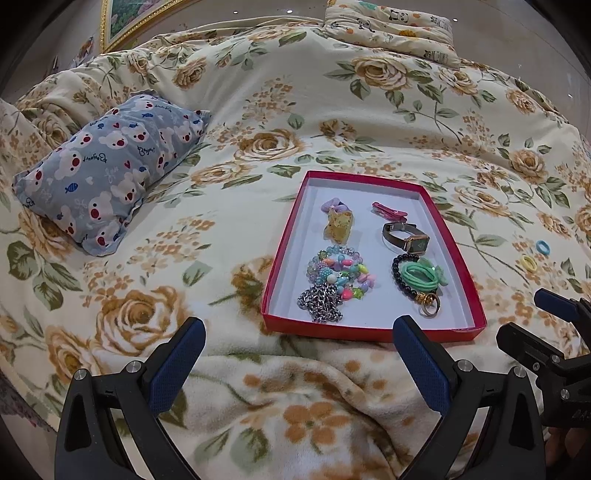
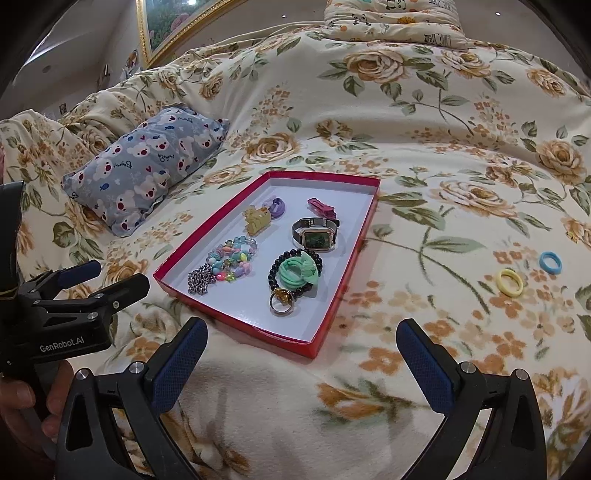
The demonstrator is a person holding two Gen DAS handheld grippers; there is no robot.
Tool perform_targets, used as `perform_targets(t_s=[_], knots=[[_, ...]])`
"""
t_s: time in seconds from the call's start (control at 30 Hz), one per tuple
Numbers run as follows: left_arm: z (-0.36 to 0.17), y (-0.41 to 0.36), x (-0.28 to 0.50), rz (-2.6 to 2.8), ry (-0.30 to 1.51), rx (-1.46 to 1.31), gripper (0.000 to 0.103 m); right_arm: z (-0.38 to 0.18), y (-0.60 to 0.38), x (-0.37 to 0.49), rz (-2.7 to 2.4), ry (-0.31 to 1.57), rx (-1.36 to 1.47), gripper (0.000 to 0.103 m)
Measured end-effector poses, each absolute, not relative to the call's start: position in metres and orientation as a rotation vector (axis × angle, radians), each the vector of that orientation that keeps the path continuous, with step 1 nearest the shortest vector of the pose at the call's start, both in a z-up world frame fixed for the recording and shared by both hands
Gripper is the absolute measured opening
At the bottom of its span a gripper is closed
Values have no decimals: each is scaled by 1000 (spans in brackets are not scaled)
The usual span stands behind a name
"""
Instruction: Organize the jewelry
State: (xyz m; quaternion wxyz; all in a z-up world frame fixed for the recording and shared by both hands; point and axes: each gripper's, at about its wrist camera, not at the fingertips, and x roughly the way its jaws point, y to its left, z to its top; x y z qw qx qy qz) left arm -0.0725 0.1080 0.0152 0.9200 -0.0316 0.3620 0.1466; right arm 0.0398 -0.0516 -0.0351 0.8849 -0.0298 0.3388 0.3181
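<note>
A red tray [image 1: 280, 251] [image 2: 356, 236] lies on the floral bed. It holds a watch [image 1: 406, 240] [image 2: 317, 236], bead bracelets [image 1: 340, 269] [image 2: 232, 258], a silver chain [image 1: 321, 302] [image 2: 201, 282], a green hair tie [image 1: 424, 277] [image 2: 297, 271], a gold ring [image 1: 429, 304] [image 2: 282, 301], a yellow clip [image 1: 338, 223] [image 2: 256, 219] and a pink clip [image 1: 388, 212] [image 2: 321, 206]. A yellow hair ring [image 1: 529, 263] [image 2: 511, 281] and a blue hair ring [image 1: 543, 247] [image 2: 550, 262] lie on the blanket right of the tray. My left gripper [image 1: 299, 354] is open and empty before the tray's near edge. My right gripper [image 2: 303, 354] is open and empty at the tray's near right corner.
A small blue bear-print pillow [image 1: 110, 170] [image 2: 147, 162] lies left of the tray. A folded panda-print quilt [image 1: 391, 26] [image 2: 395, 22] sits at the far end of the bed. A gold-framed picture [image 1: 122, 22] hangs at the back left.
</note>
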Motion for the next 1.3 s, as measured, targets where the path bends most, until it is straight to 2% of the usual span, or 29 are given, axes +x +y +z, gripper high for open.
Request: perform_targets(t_s=[1.3], knots=[[16, 105, -70, 298, 744, -42, 102, -29, -46, 36, 676, 705, -73, 103]])
